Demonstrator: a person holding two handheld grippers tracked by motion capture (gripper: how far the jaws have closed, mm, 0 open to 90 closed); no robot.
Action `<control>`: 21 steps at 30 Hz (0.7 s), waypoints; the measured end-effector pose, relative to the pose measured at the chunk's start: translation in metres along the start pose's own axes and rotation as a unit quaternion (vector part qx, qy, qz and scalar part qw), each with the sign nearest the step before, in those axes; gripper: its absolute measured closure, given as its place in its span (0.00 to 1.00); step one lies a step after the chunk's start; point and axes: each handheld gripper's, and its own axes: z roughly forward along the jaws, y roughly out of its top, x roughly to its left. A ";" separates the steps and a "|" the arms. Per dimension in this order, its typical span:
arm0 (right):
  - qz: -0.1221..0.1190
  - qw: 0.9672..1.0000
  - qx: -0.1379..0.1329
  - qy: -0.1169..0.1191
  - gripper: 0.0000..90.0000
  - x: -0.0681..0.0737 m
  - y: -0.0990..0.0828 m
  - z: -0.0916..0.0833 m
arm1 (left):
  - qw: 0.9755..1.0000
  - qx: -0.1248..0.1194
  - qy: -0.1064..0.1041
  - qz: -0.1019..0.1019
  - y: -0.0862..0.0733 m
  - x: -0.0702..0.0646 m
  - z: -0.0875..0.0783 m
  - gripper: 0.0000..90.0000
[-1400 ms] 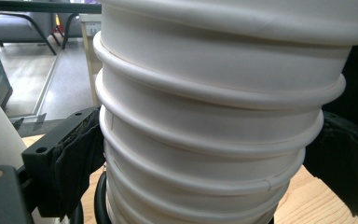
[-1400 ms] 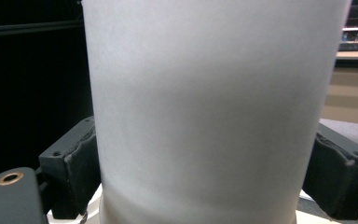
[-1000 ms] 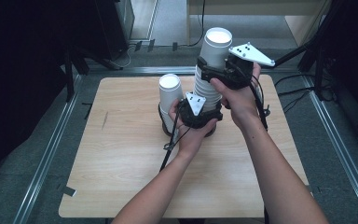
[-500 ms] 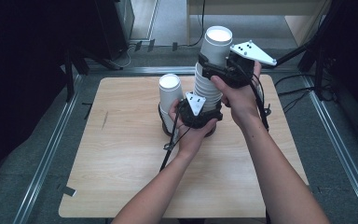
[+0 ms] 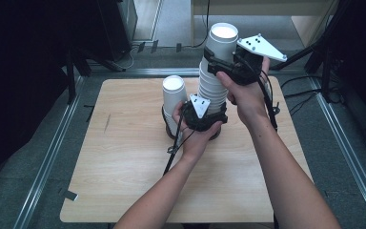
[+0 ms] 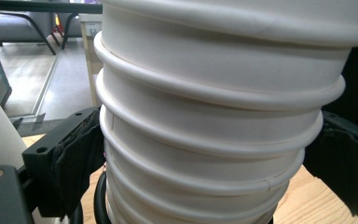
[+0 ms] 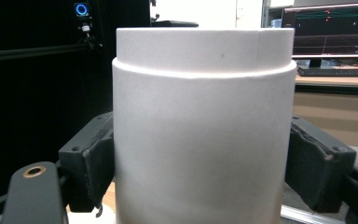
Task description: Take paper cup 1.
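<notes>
A tall stack of white paper cups (image 5: pixel 213 90) stands on the wooden table (image 5: pixel 124 181). My left gripper (image 5: pixel 204 120) is shut around the stack's lower part; in the left gripper view its pads (image 6: pixel 79 163) press the ribbed stack (image 6: pixel 214 116) from both sides. My right gripper (image 5: pixel 220 62) is at the stack's upper end. Its jaws have just been closing, and its pads (image 7: pixel 93 158) now press on the top cup (image 7: pixel 200 130). That top cup (image 5: pixel 222 40) stands highest in the high view.
A second, shorter white cup stack (image 5: pixel 174 98) stands just left of the held one, close to my left hand. The table's edges are lined with metal rails (image 5: pixel 52 152). Dark equipment and cables lie beyond the far edge.
The right hand has shifted only slightly at the top cup. The left hand and both stacks stay where they were.
</notes>
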 end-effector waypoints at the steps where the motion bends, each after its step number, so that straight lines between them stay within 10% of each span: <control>1: 0.000 1.000 0.000 -0.001 0.20 0.000 0.001 0.000 | 1.000 0.000 0.000 0.000 0.000 0.000 0.000 0.03; 21: -0.009 1.000 -0.023 -0.011 0.28 0.002 0.013 -0.006 | 1.000 -0.001 -0.001 0.000 0.000 0.000 0.000 0.03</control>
